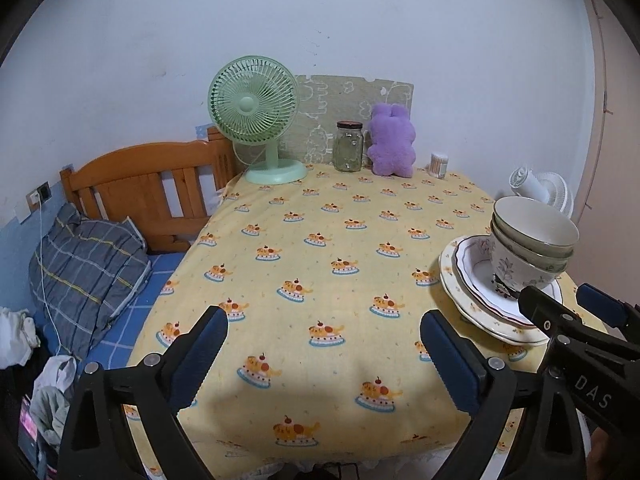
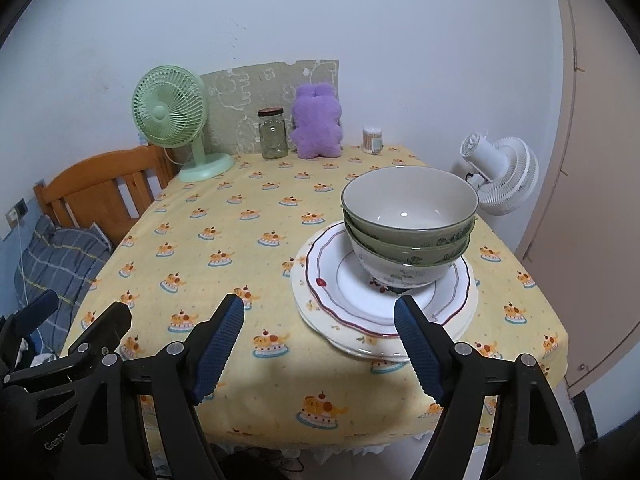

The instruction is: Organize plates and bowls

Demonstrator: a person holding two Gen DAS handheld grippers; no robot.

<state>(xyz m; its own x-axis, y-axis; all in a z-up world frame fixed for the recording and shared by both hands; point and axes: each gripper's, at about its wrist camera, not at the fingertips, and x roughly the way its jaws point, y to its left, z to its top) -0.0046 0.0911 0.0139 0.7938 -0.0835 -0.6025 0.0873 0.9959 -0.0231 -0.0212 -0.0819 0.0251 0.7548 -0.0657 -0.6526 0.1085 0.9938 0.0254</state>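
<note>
Yellow cake-print tablecloth (image 1: 320,240) is filling the left wrist view, with a green fan (image 1: 256,120), a jar (image 1: 349,146) and a purple plush toy (image 1: 391,140) standing along the wall. At right of the frame, nested bowls (image 1: 532,240) are sitting on stacked plates (image 1: 472,296): already one tidy pile, fitting either a finished sort or a stack about to be taken apart. The left gripper (image 1: 324,352) is hovering spread wide and empty at lower centre, the pile up and to its right.

Right wrist view: the bowls (image 2: 410,224) and plates (image 2: 344,292) are sitting centre-right. The right gripper (image 2: 320,340) is gaping, holding nothing, its right finger (image 2: 420,352) overlapping the plates' near rim, contact unclear.
</note>
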